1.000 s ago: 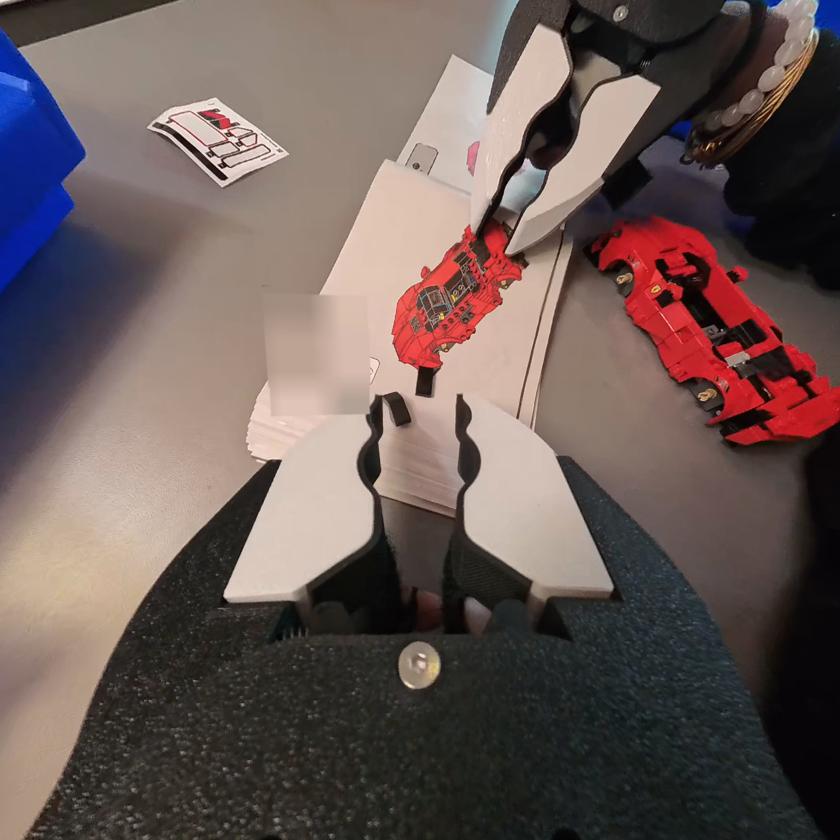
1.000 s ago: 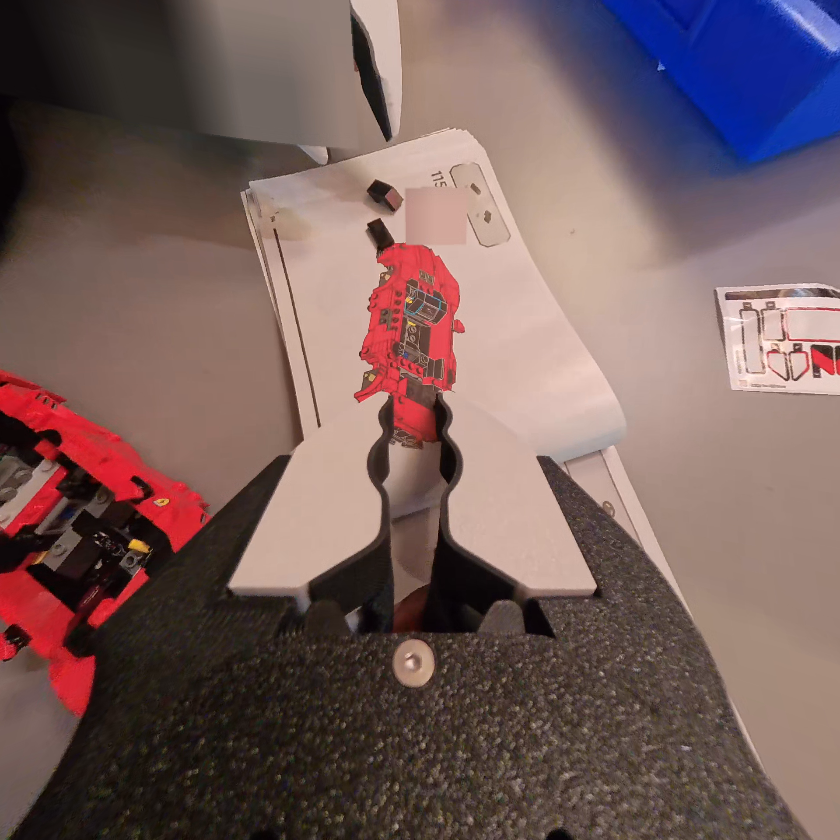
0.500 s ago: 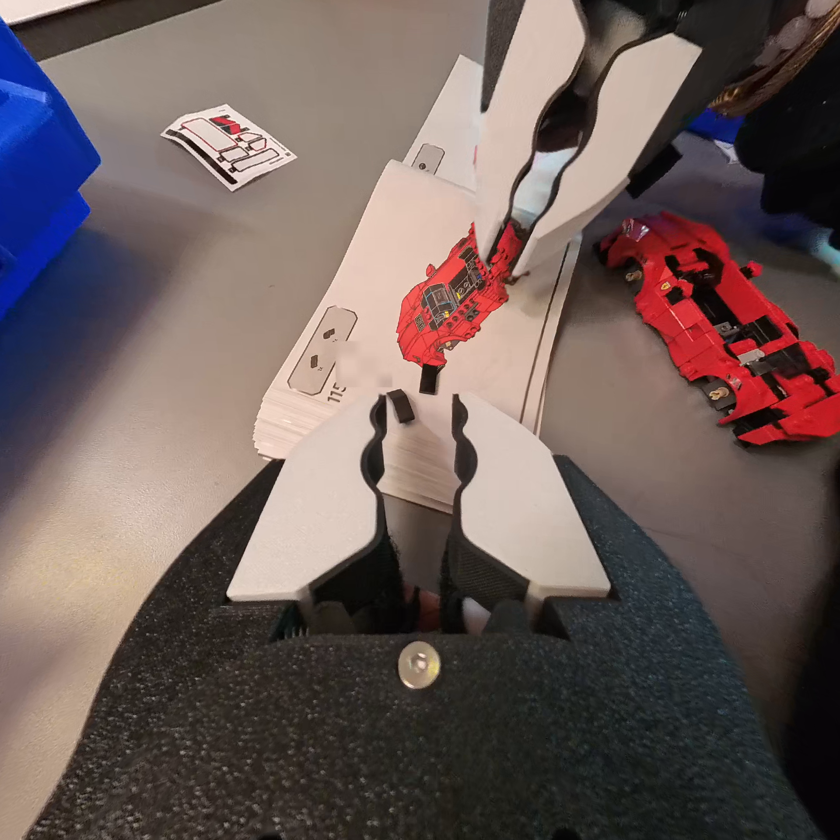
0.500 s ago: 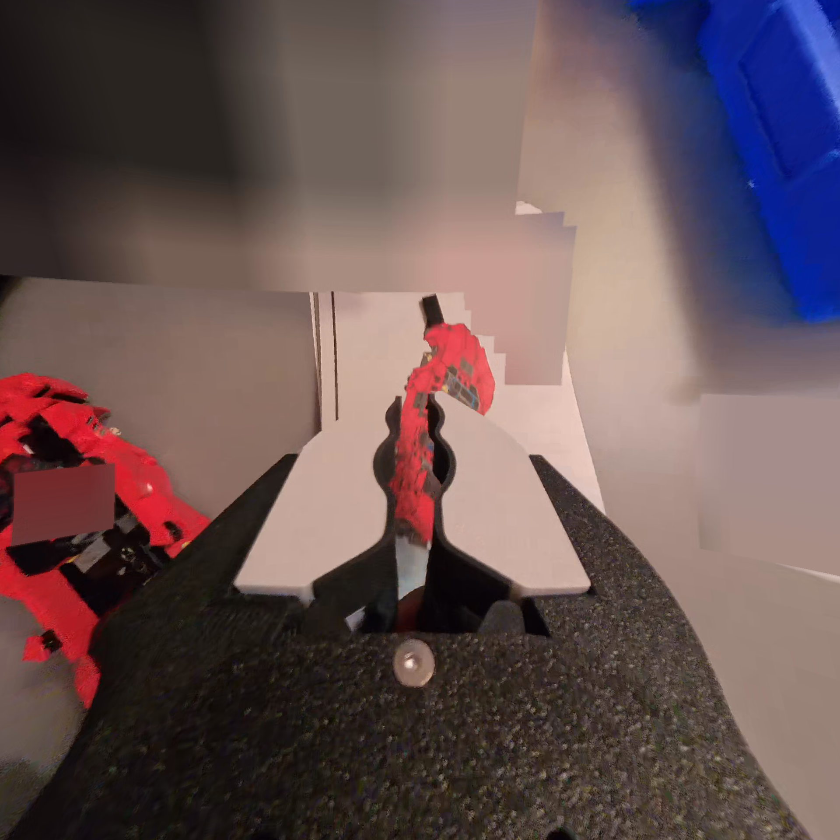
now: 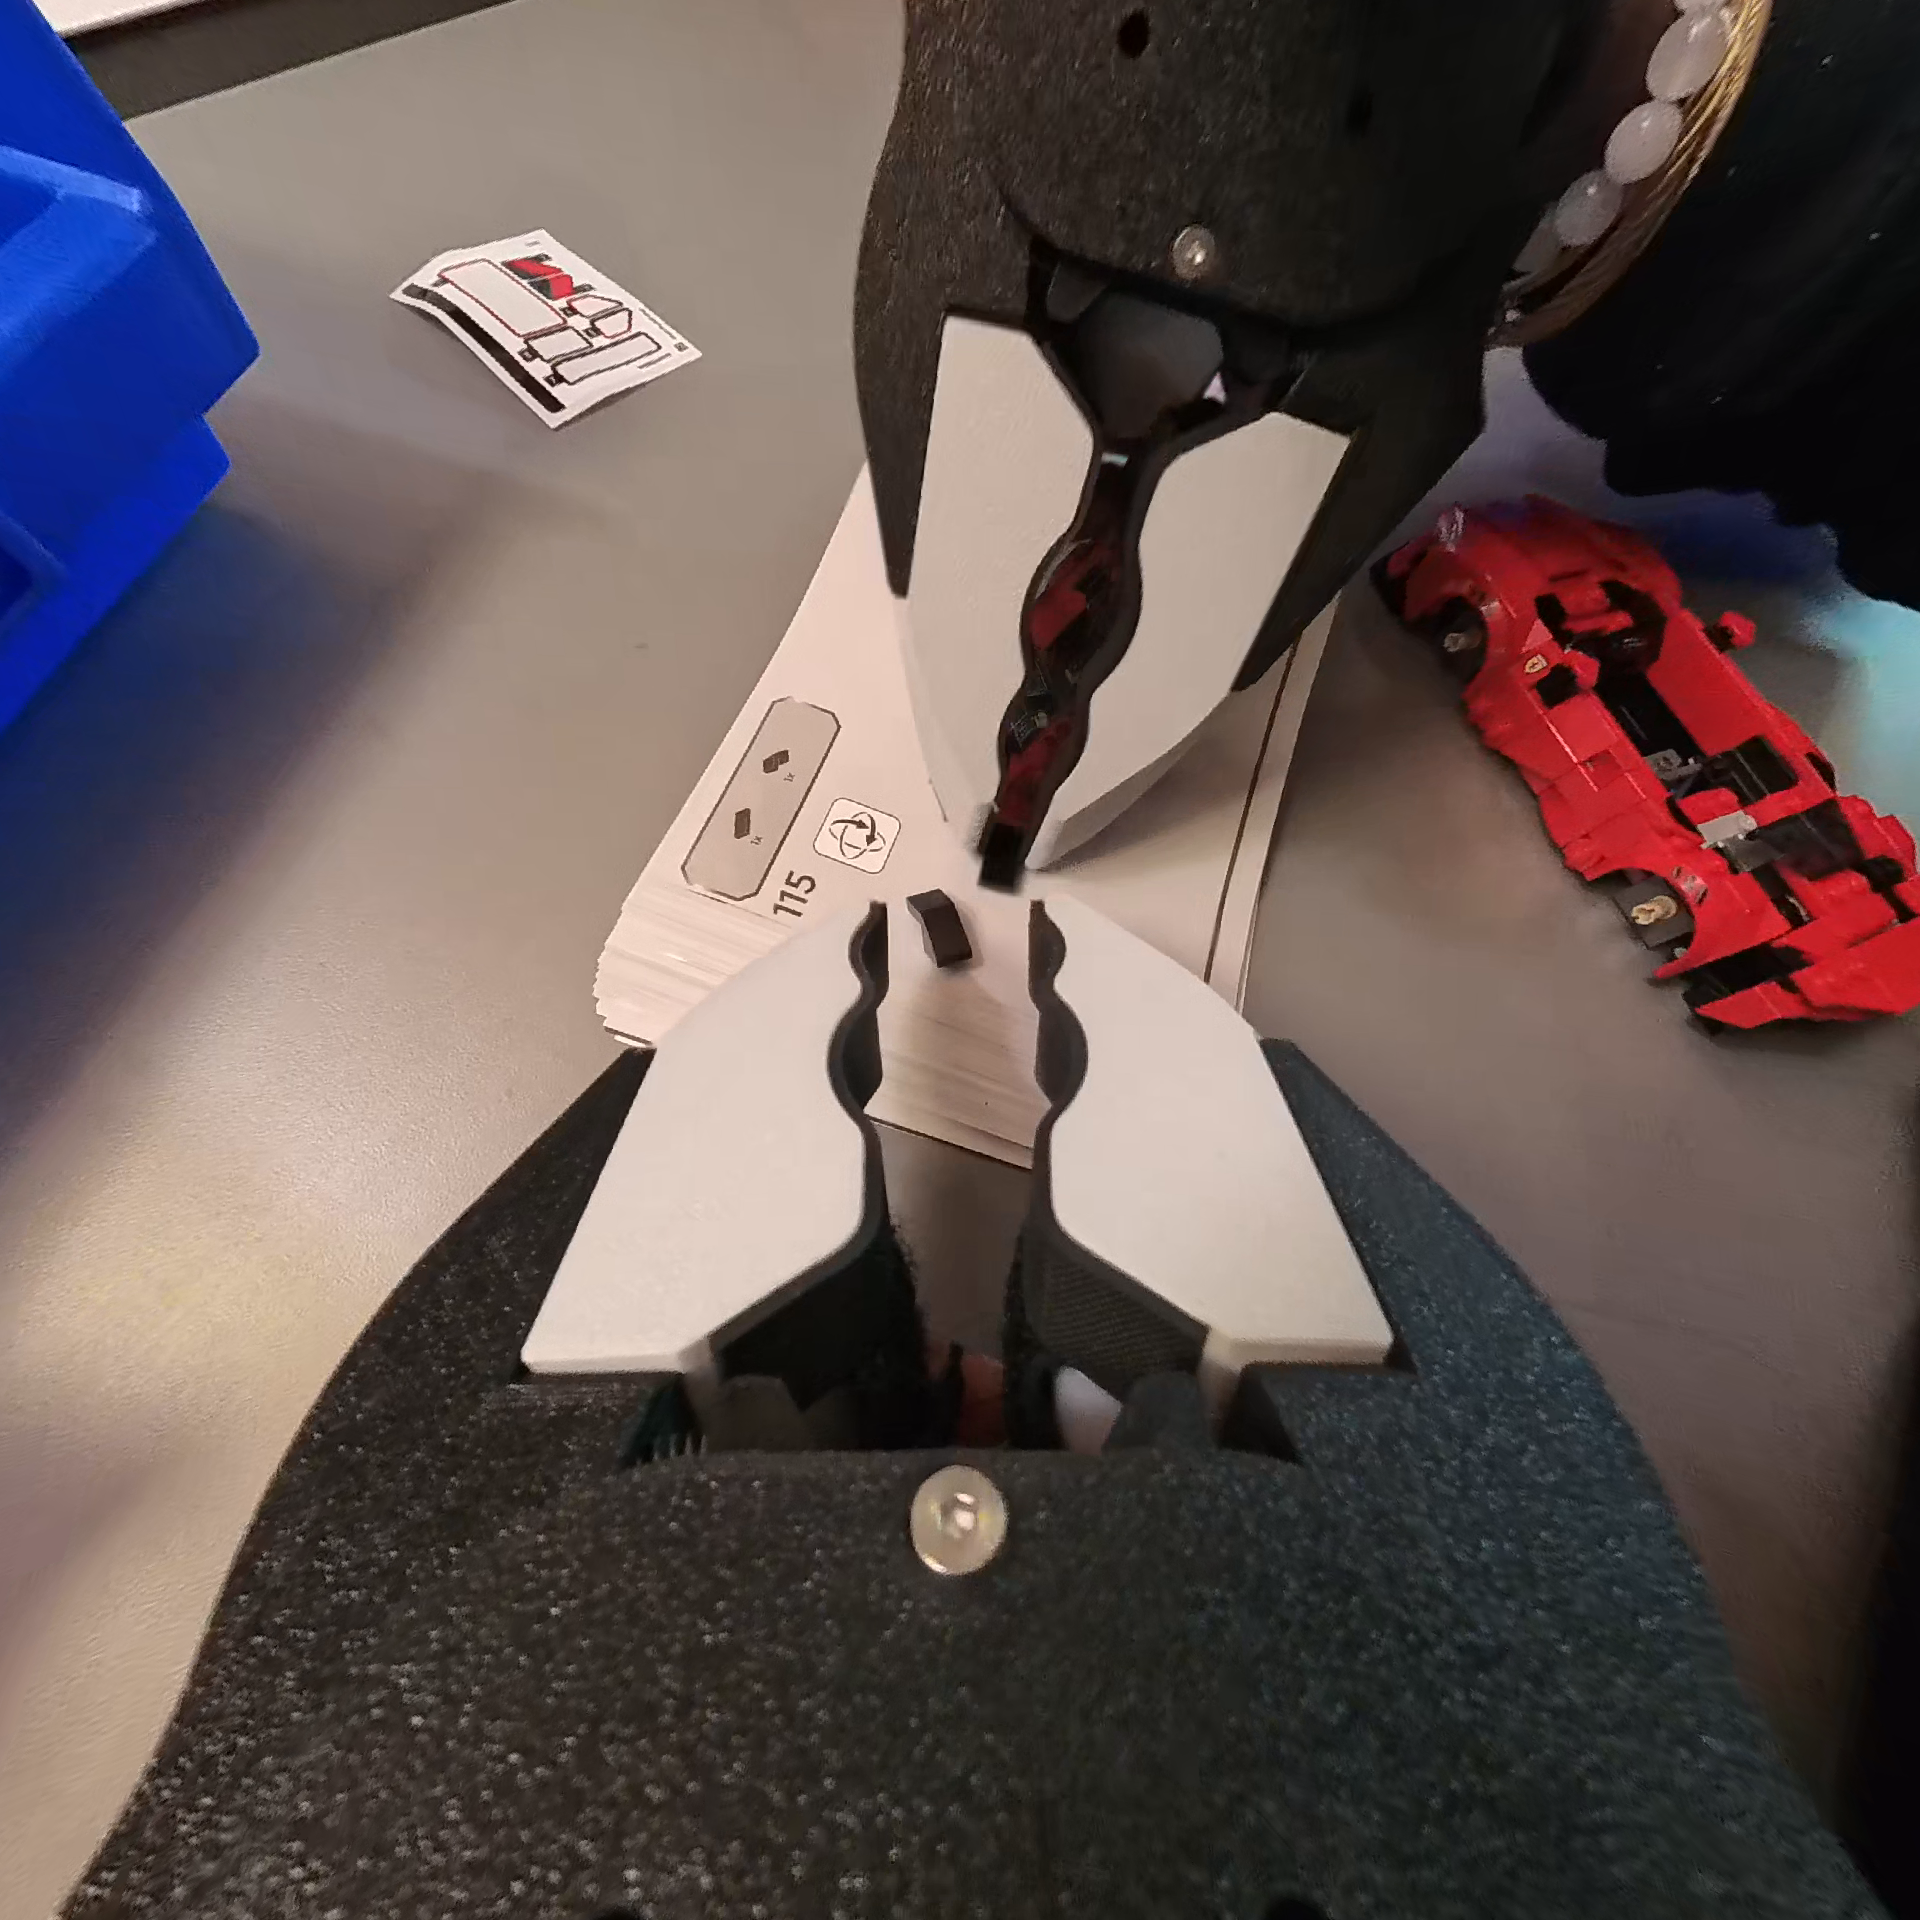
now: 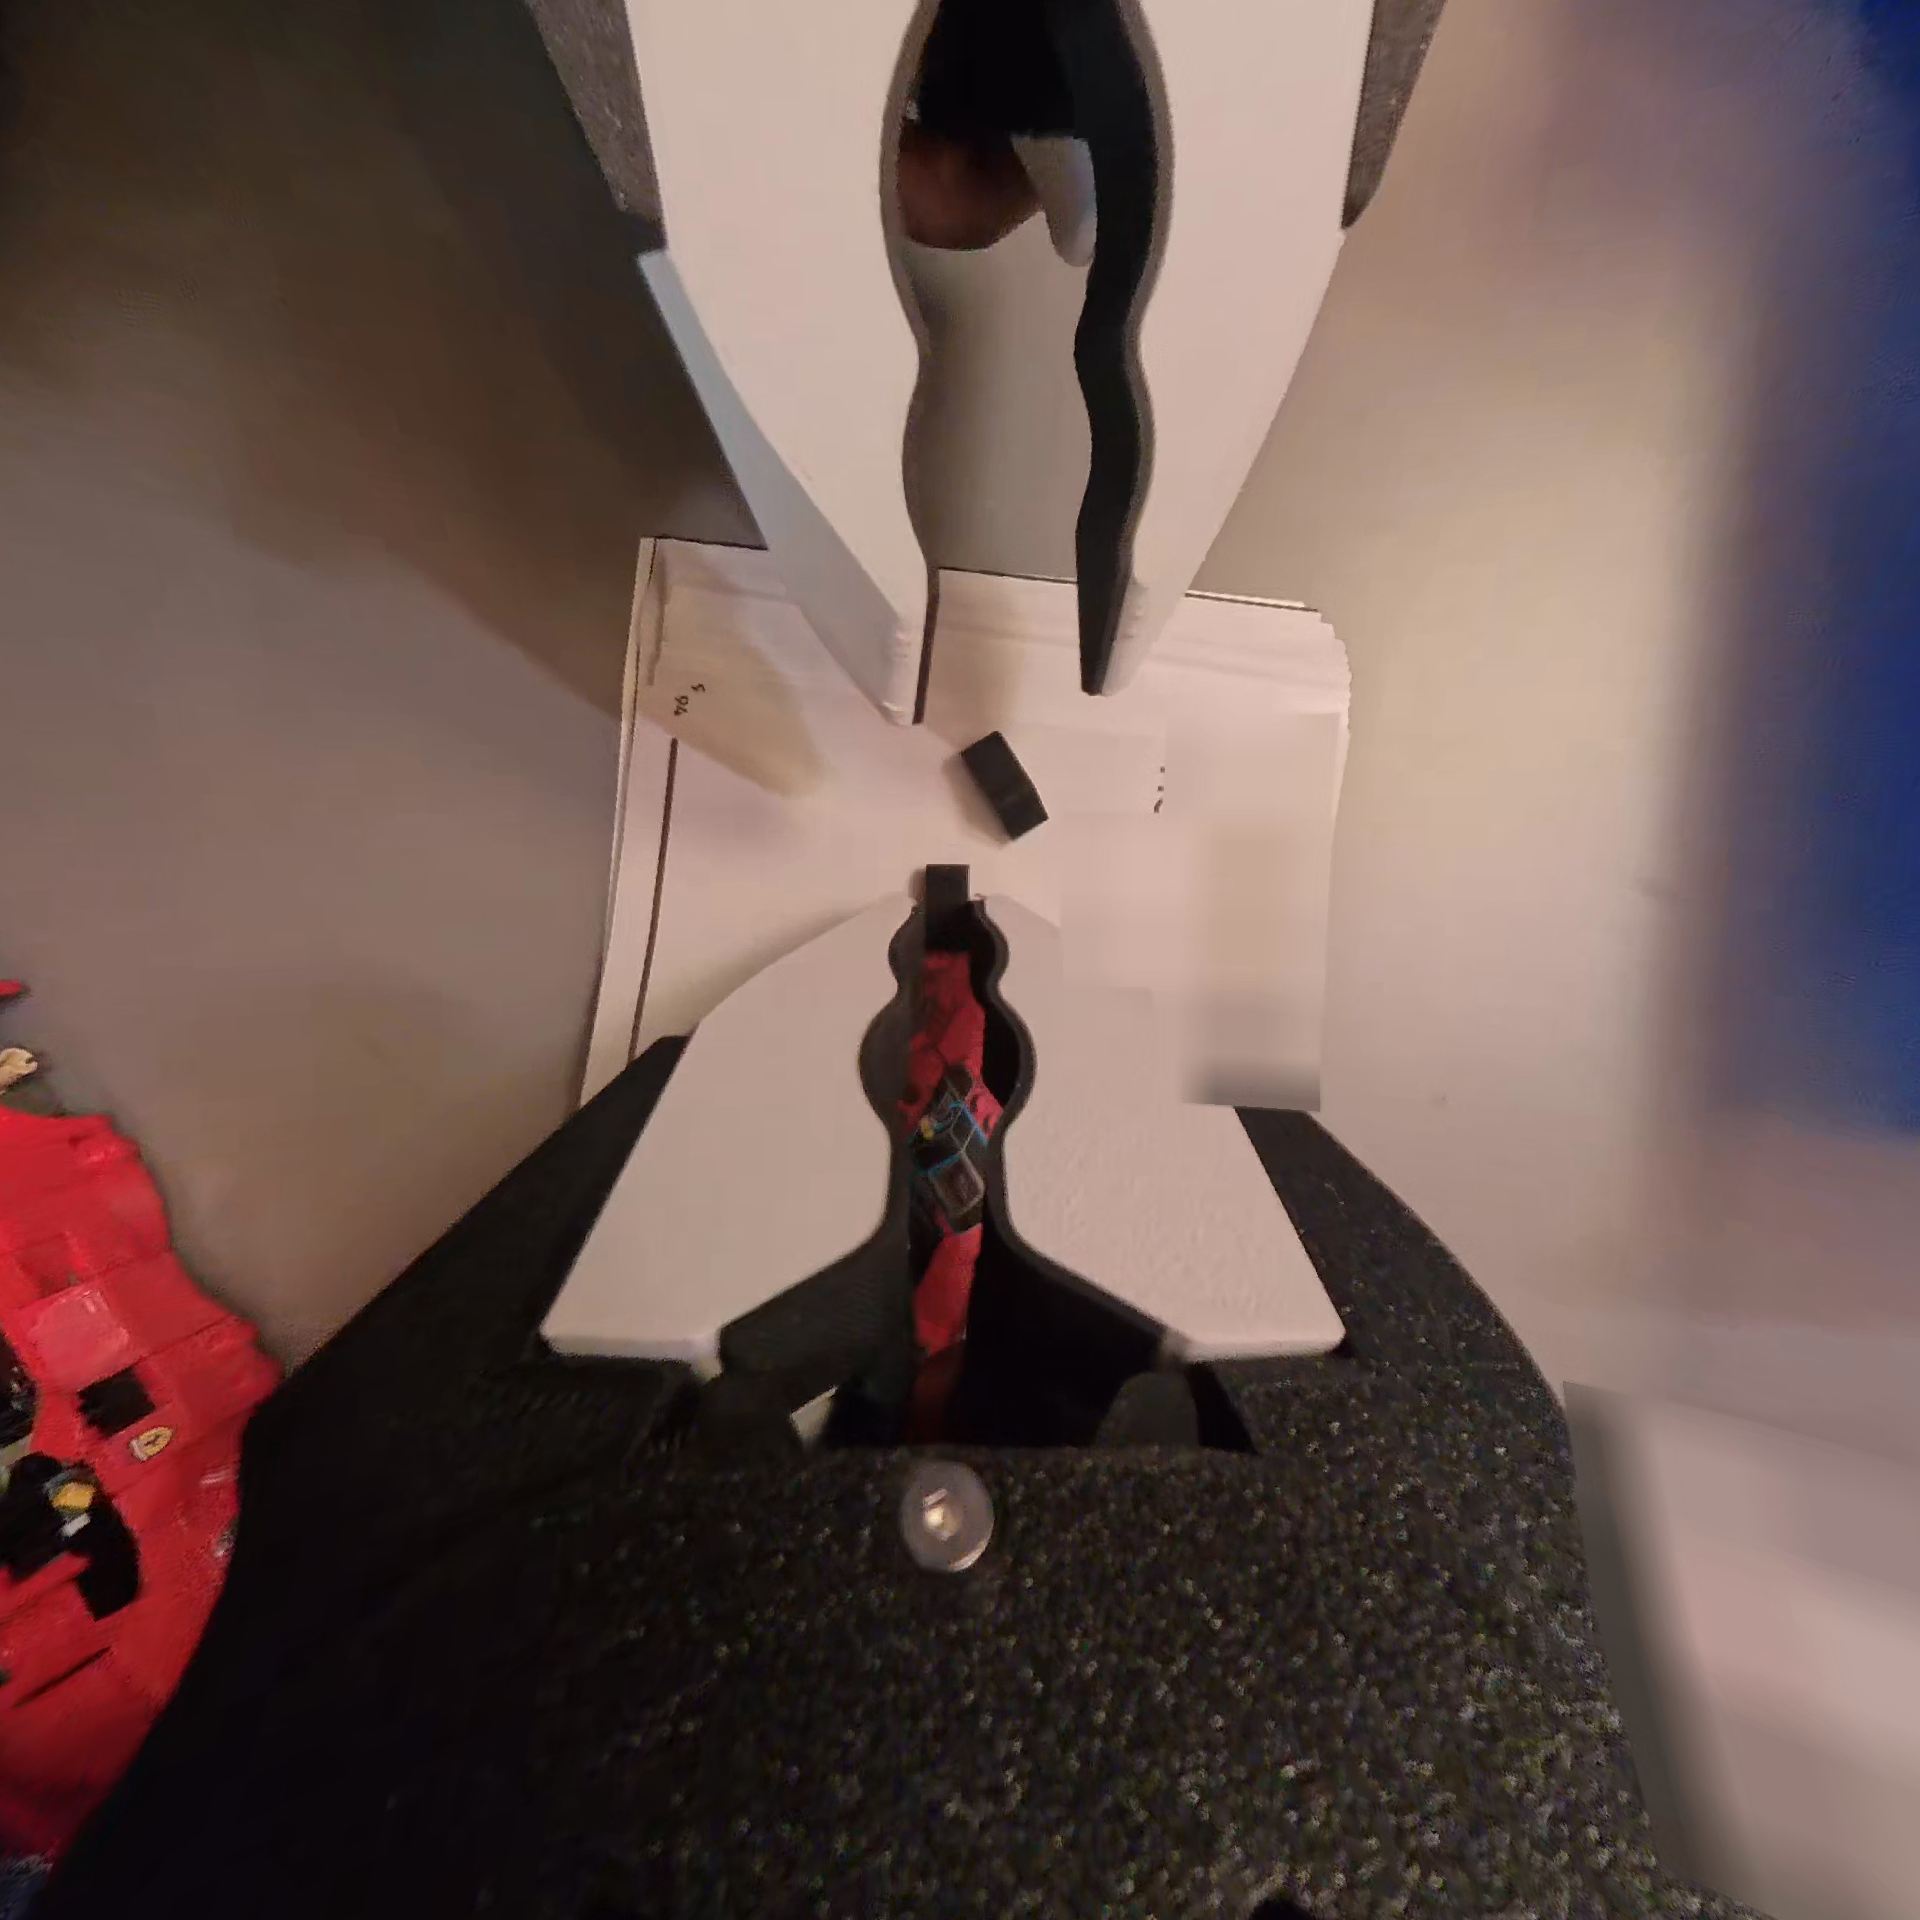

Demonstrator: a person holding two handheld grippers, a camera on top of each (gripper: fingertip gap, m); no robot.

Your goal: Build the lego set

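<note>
Two small black Lego pieces lie on the open instruction booklet (image 5: pixel 727 914). My left gripper (image 5: pixel 956 920) is open, low over the booklet's near edge, and one black piece (image 5: pixel 940 928) lies loose between its tips. My right gripper (image 5: pixel 1003 868) comes in from the far side, pointing at the left one, with its tips shut on the second black piece (image 5: pixel 1001 854). In the right wrist view that piece (image 6: pixel 948 891) sticks out of the right gripper (image 6: pixel 948 906). The loose piece (image 6: pixel 1000 784) lies just in front of the left gripper (image 6: pixel 1003 691). The part-built red Lego car (image 5: pixel 1662 769) lies right of the booklet.
A sticker sheet (image 5: pixel 540 322) lies on the grey table at the far left, and a blue bin (image 5: pixel 83 416) stands at the left edge. A wrist with a bead bracelet (image 5: pixel 1642 125) is behind the right gripper. The car also shows in the right wrist view (image 6: pixel 83 1403). One gripper's finger ends stand about 4 centimetres off the other's.
My right gripper has moved along the booklet toward the left gripper and narrowed onto the second black piece. My left gripper has edged forward around the other piece.
</note>
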